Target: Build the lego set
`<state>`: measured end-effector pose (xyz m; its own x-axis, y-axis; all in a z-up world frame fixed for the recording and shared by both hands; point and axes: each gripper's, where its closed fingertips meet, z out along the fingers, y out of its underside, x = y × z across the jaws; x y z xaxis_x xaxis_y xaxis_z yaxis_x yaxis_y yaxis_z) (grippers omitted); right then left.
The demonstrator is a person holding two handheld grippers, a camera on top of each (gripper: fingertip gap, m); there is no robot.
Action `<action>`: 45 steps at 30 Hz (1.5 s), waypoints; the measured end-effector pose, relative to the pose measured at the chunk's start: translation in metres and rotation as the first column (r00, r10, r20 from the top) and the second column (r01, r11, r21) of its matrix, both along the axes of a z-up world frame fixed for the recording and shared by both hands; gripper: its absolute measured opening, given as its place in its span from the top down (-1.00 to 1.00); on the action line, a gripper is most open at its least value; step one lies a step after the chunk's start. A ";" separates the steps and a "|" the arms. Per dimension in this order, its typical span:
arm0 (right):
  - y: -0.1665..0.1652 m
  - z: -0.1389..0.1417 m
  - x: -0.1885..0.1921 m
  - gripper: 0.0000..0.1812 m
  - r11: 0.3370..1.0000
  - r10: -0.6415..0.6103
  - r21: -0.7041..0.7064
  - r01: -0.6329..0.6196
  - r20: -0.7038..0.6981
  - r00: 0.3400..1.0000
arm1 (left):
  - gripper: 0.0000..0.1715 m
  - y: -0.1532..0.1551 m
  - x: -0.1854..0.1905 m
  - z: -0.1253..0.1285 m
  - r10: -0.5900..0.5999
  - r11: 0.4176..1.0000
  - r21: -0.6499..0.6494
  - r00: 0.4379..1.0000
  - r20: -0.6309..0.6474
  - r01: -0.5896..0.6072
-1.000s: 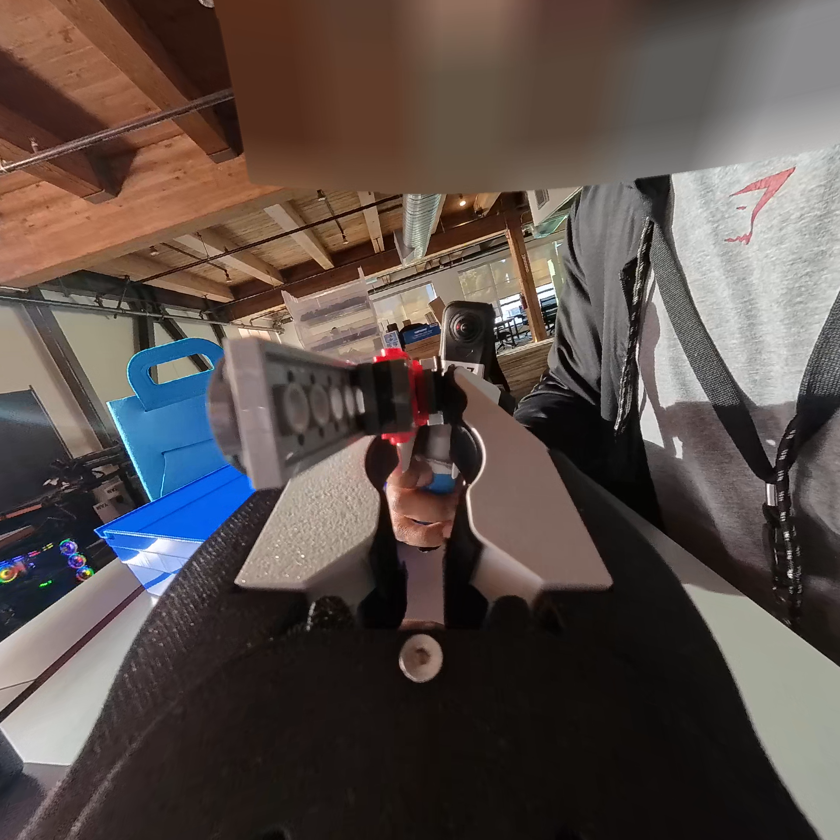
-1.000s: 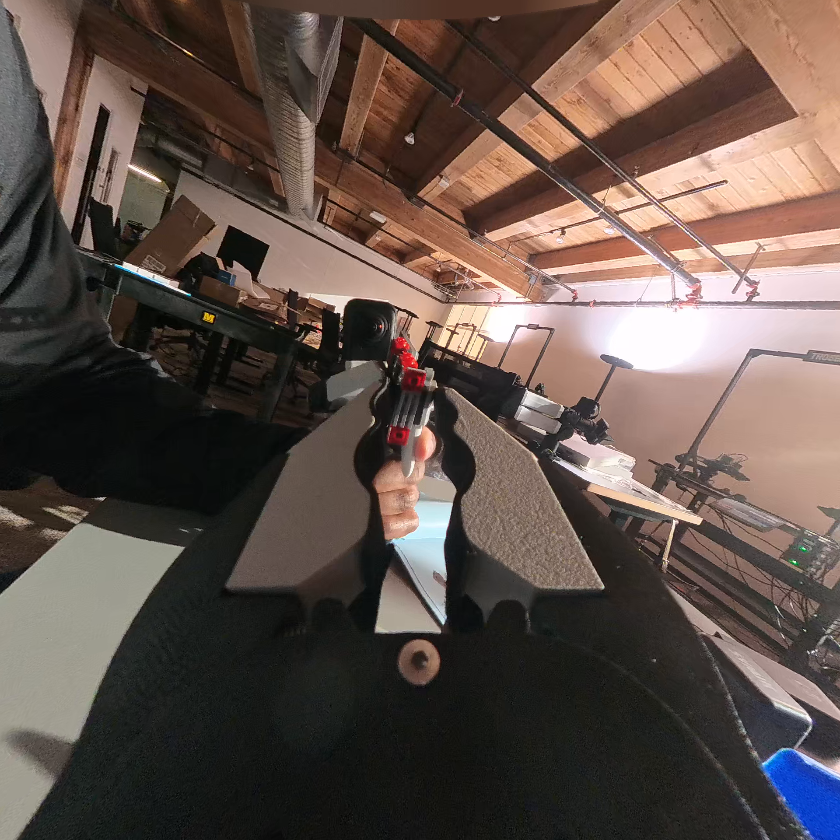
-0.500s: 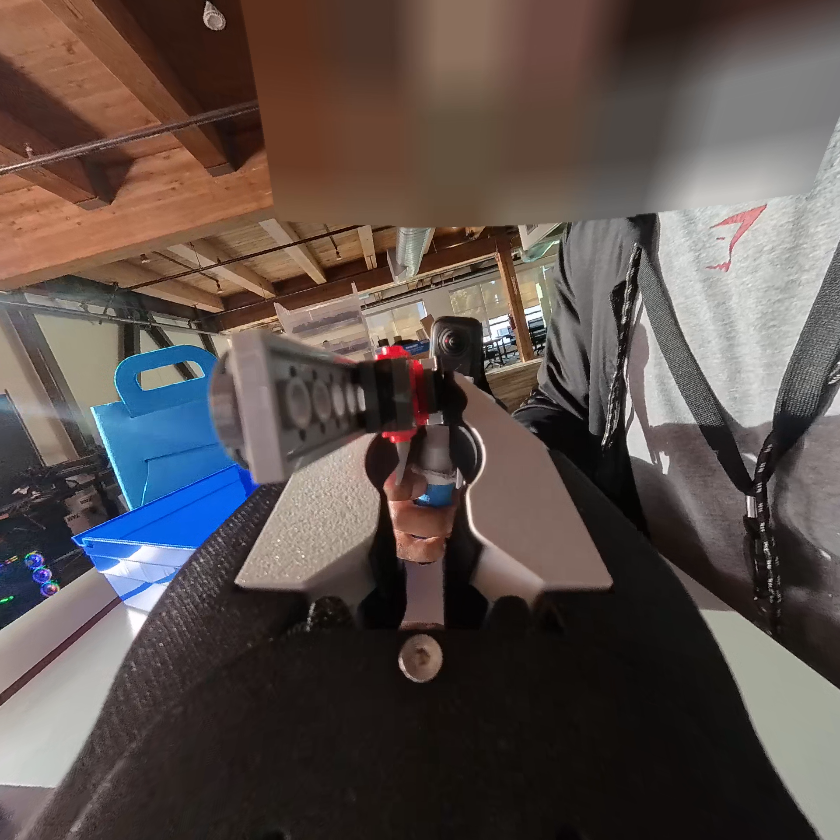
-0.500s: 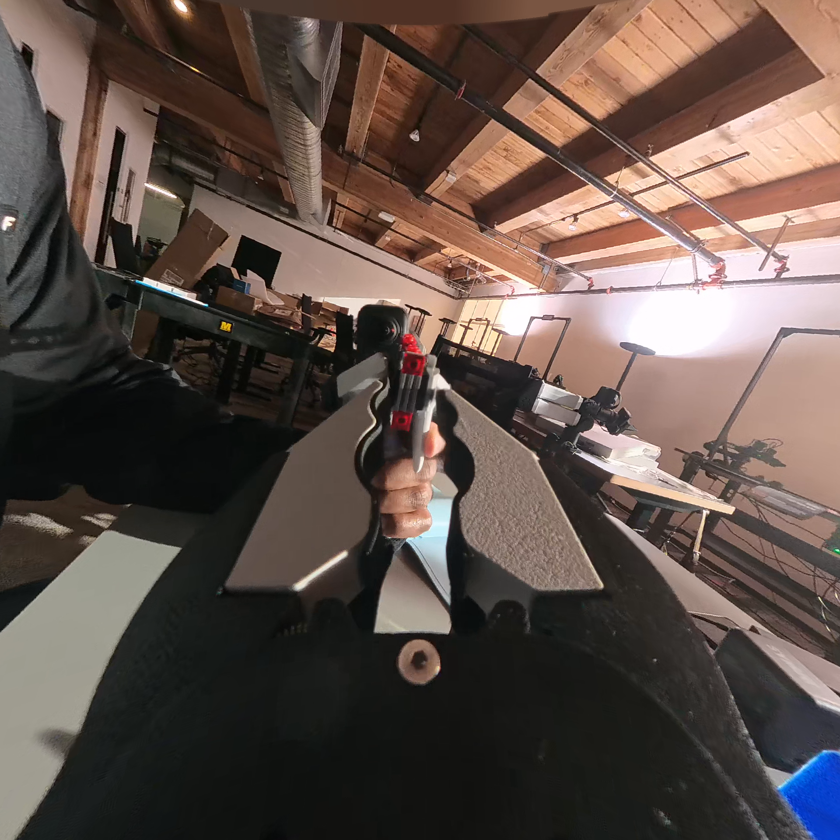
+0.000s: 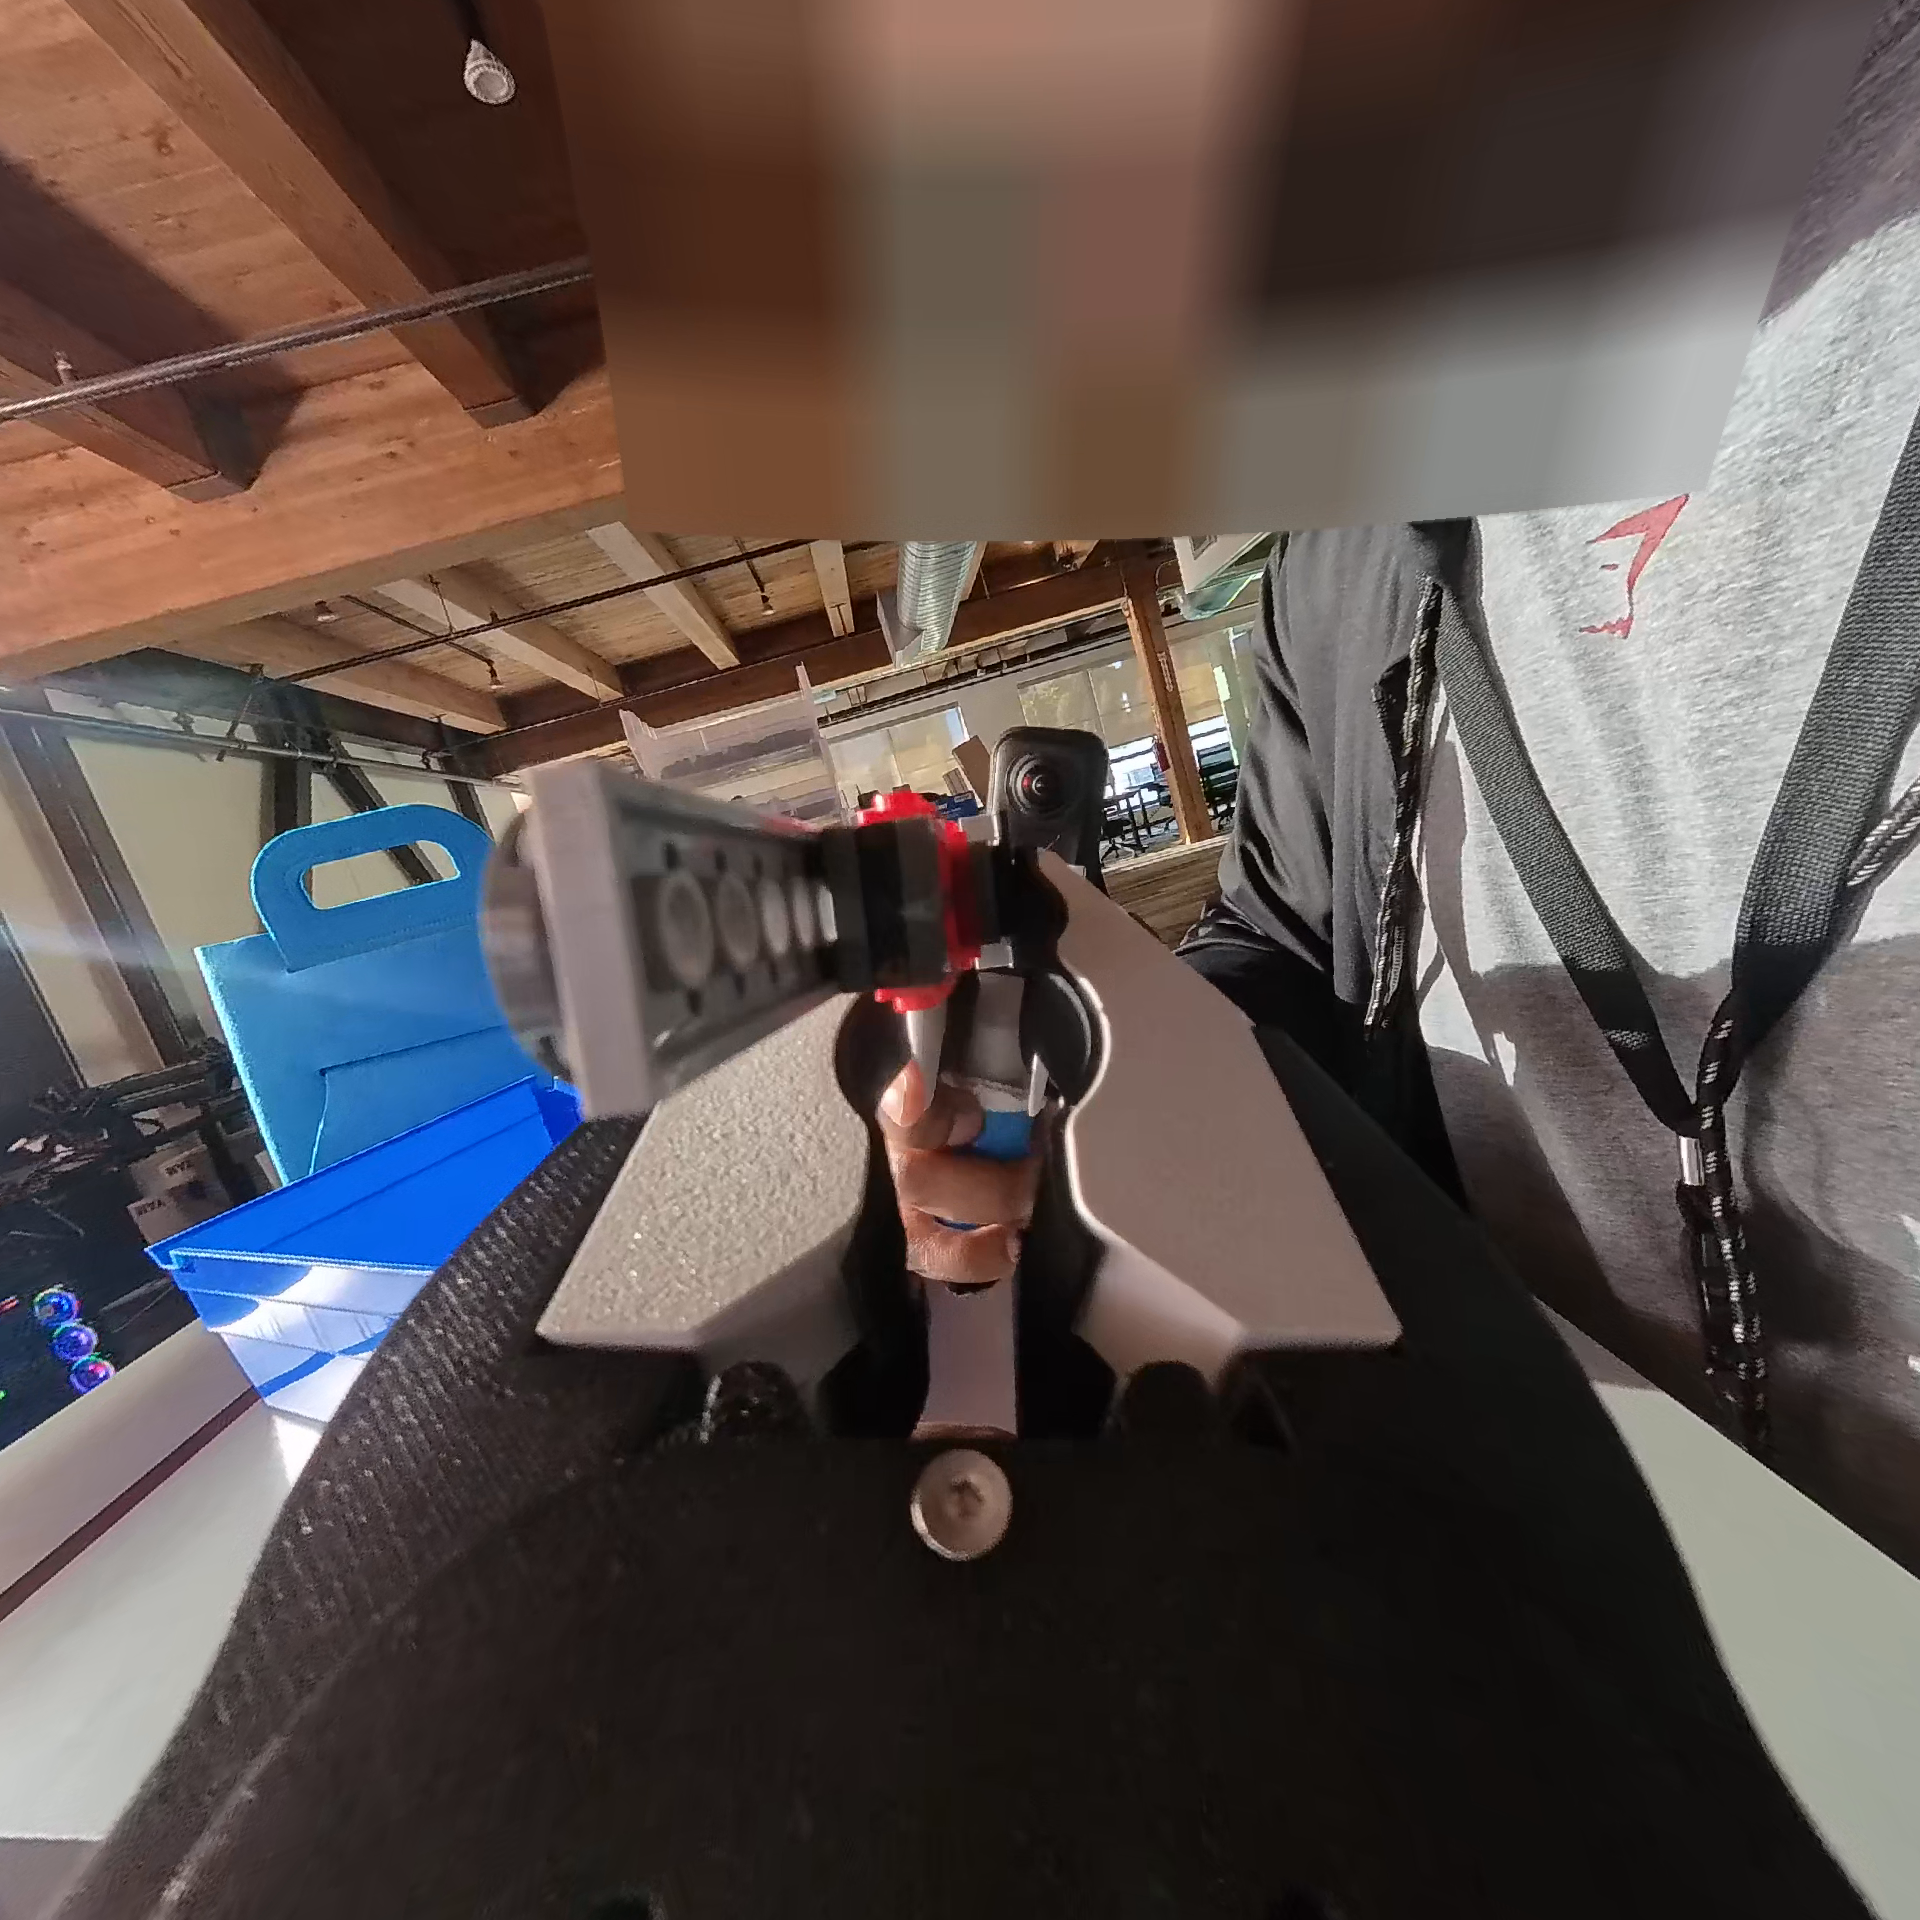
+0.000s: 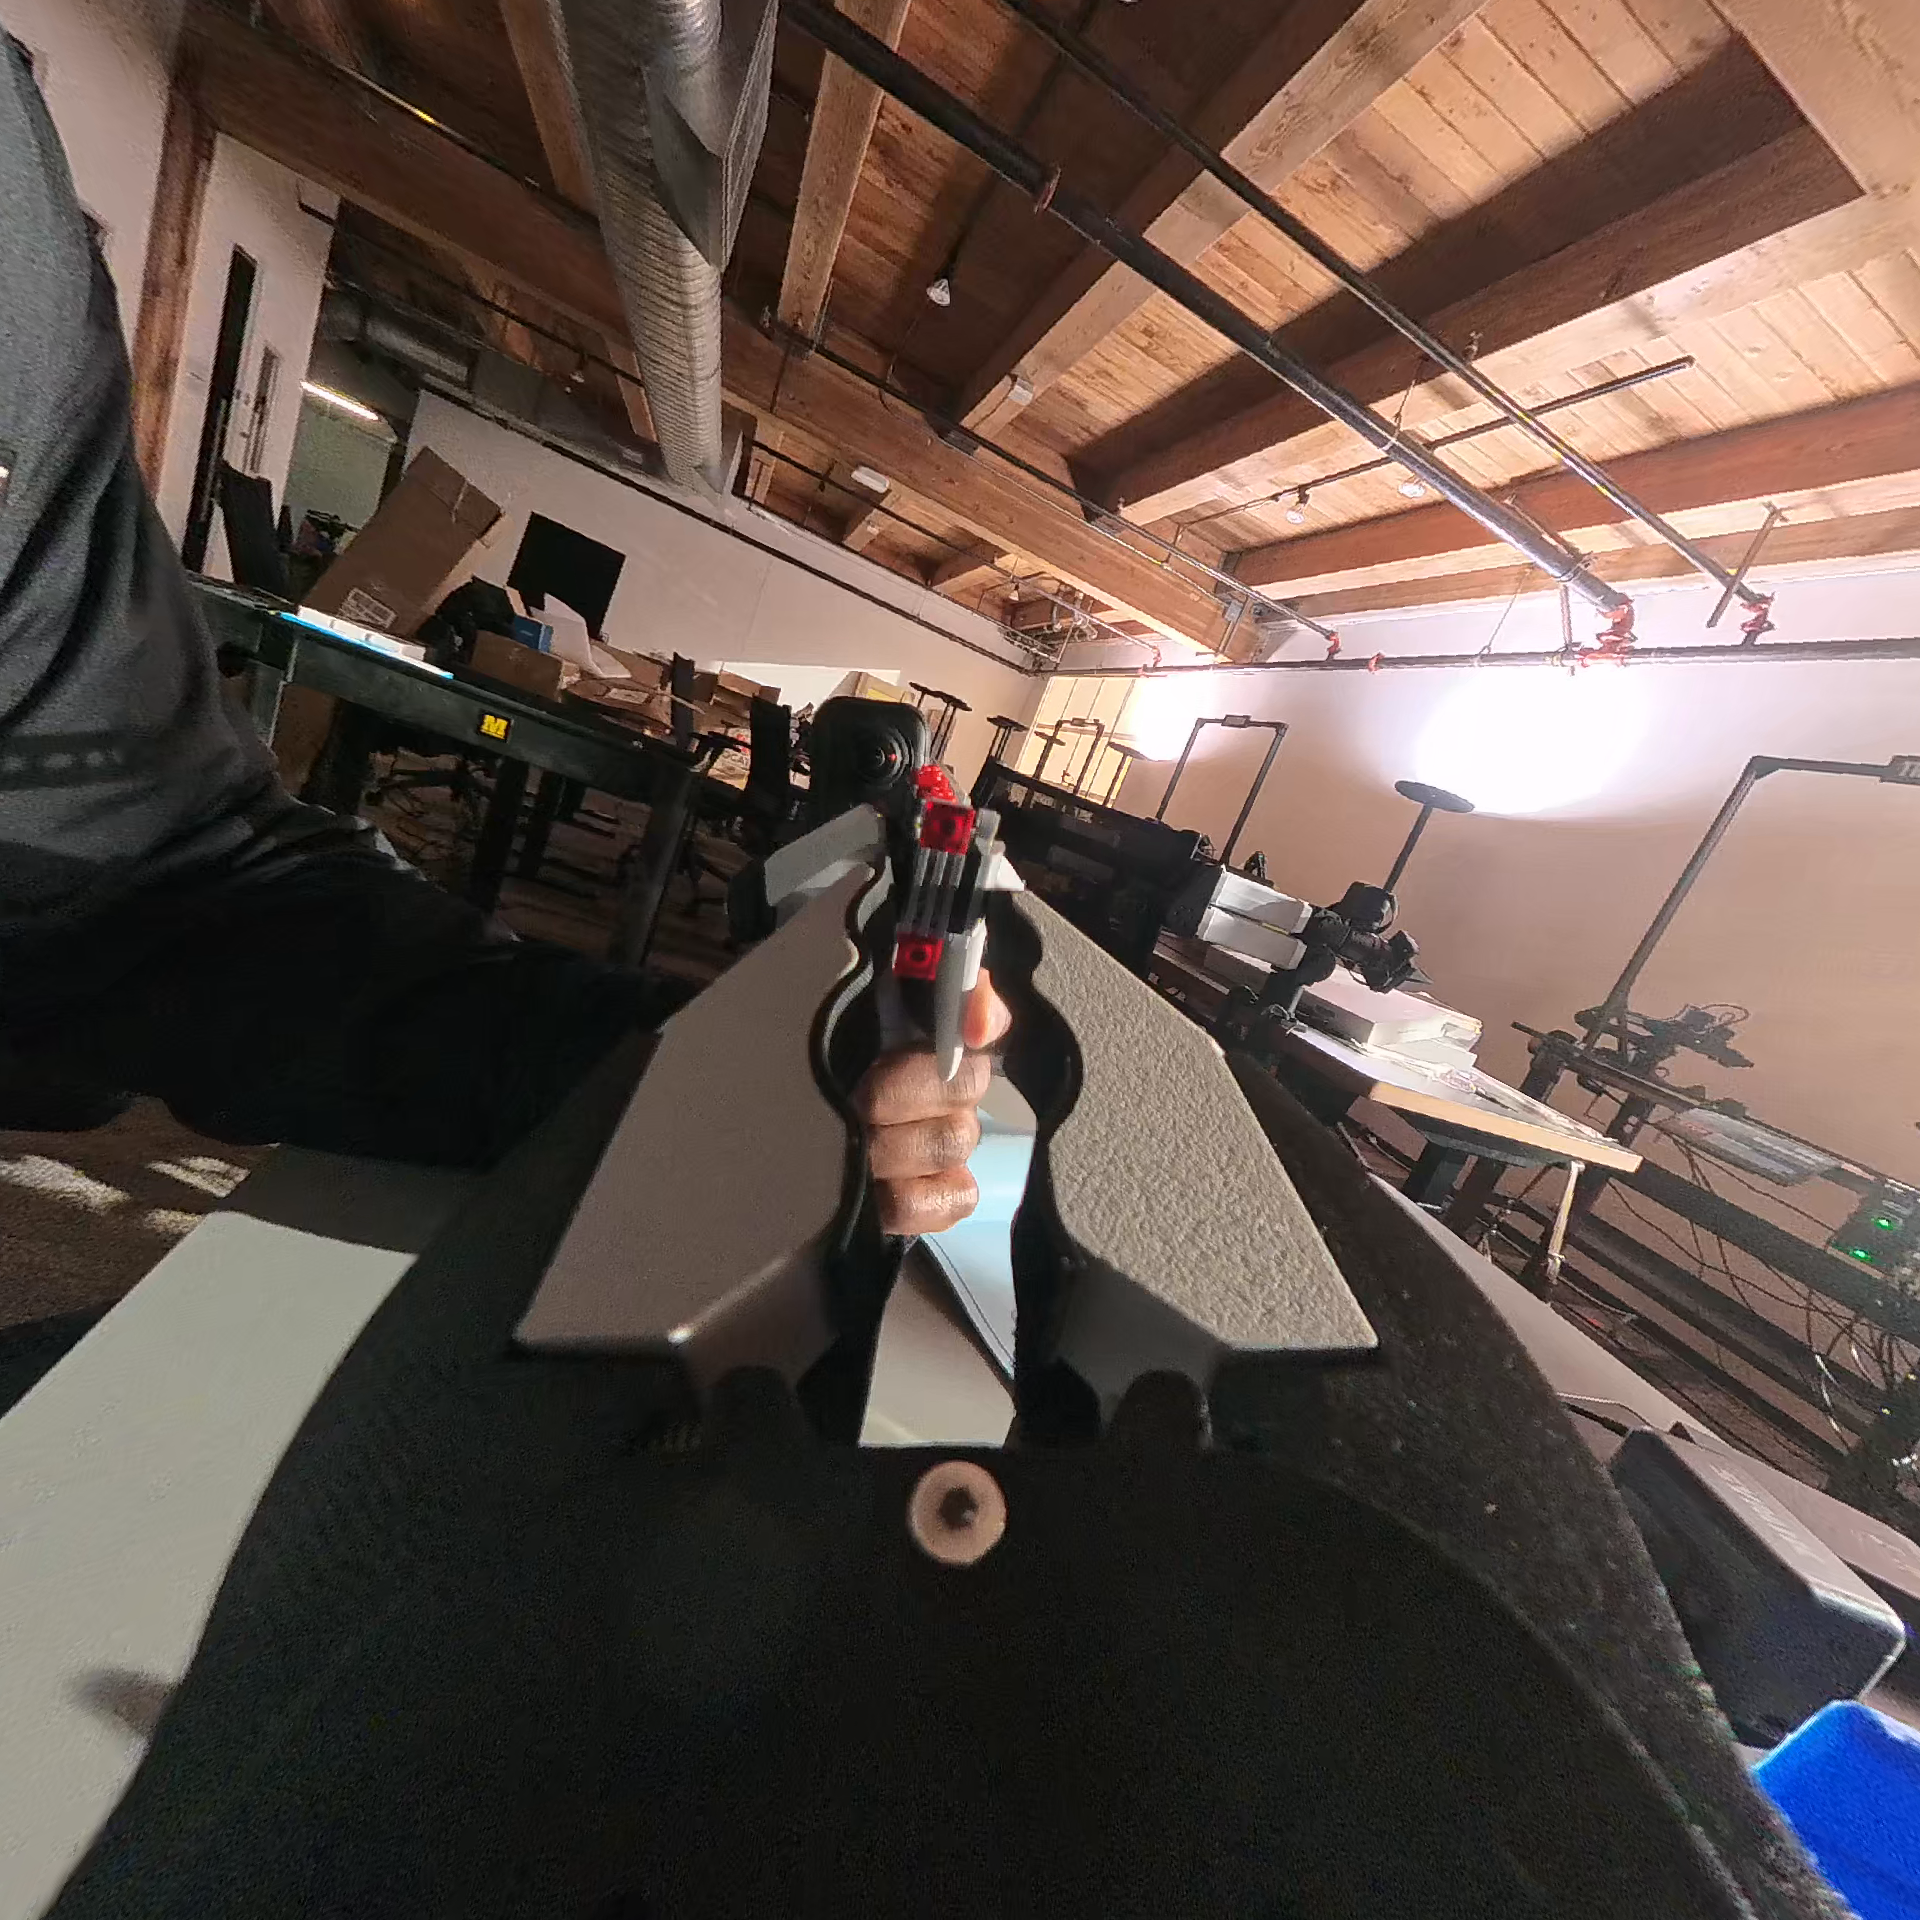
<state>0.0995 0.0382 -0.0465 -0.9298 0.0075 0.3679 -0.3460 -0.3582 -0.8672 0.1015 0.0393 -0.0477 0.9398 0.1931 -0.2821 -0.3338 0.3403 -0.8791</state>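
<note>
Both grey two-finger grippers, left (image 5: pixel 951 914) and right (image 6: pixel 935 904), clamp our grey, black and red lego assembly (image 5: pixel 727 925) aloft between them; we should press squarely together, judging alignment before squeezing

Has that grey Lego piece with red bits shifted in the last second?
Yes. In the left wrist view, the Lego assembly now sits farther right of the blue bin.
</note>
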 end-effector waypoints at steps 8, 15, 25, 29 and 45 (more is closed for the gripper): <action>-0.001 -0.002 -0.002 0.77 1.000 -0.009 0.000 0.009 -0.008 1.000 | 0.78 -0.001 -0.002 -0.003 0.008 0.999 -0.034 1.000 0.010 -0.008; -0.005 -0.009 -0.013 0.50 0.994 -0.068 0.087 0.070 -0.031 0.997 | 0.79 0.002 -0.003 -0.011 0.050 0.989 -0.137 0.999 -0.016 -0.052; -0.008 -0.045 -0.020 0.60 0.904 -0.086 0.376 0.203 -0.307 0.948 | 0.79 0.010 -0.013 -0.040 0.168 0.906 -0.375 0.980 -0.105 -0.196; -0.008 -0.054 -0.019 0.63 0.881 -0.072 0.415 0.228 -0.357 0.931 | 0.79 0.013 -0.014 -0.046 0.173 0.886 -0.415 0.978 -0.119 -0.208; -0.007 -0.064 -0.016 0.74 0.867 -0.037 0.448 0.217 -0.376 0.926 | 0.80 0.018 -0.010 -0.051 0.149 0.882 -0.428 0.979 -0.140 -0.196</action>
